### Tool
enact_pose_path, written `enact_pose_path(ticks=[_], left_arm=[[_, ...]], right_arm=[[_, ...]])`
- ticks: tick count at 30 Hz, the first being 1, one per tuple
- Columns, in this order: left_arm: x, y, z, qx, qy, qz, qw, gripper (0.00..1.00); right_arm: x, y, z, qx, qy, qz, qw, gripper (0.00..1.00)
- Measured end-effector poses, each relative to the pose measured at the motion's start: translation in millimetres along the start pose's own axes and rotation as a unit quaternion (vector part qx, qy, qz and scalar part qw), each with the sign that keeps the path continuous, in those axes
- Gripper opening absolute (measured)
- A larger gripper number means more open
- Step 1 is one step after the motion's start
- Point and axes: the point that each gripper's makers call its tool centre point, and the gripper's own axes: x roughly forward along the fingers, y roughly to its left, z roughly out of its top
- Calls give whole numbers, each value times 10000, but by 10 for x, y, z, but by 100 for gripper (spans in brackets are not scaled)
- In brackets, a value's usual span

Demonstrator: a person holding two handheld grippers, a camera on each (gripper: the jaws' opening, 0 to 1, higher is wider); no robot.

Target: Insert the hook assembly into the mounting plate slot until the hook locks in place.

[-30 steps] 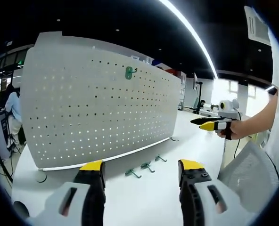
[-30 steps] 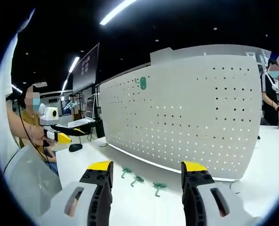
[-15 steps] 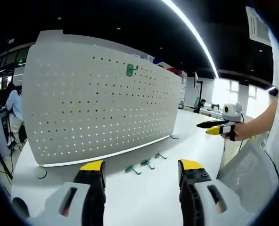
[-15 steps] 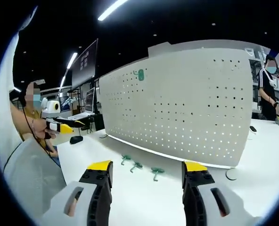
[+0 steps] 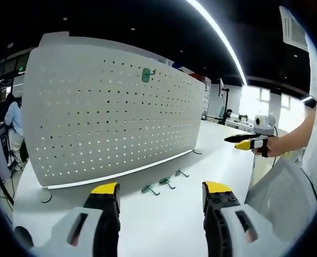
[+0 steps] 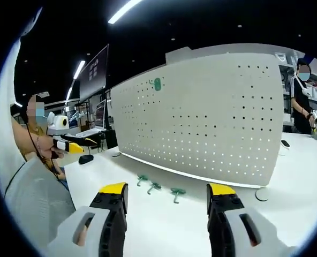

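Both cameras edged nearer pegboard (image 5: 110, 112); hooks (image 5: 161, 184) unmoved on surface (image 6: 164, 225). Left gripper (image 5: 159, 195), right gripper (image 6: 167, 197): jaws wide apart, empty.

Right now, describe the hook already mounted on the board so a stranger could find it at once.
Start at the big white pegboard standing on the white table. Look near its top edge: a small green hook hangs there. Three more green hooks lie loose on the table at the board's foot; this is the one that is up on the board.
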Motion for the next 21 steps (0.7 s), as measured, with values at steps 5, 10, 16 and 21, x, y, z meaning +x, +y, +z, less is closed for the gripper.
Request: enact_pose_path(ticks=[5,10,16,21], left_arm=[[109,13,-30,198,276,-170,9993,64],[211,20,-95,605,592,-374,9957,65],[321,62,-99,875,740,-570,9918,64],[417,82,-101,1058,885,-764,9875,64]], right_arm=[[8,23,12,-8,-4,24,10000,58],[-2,40,12,-31,8,42,10000,57],[-39,74,2,59,-16,17,10000,58],[-77,123,-6,40,-17,-1,10000,59]])
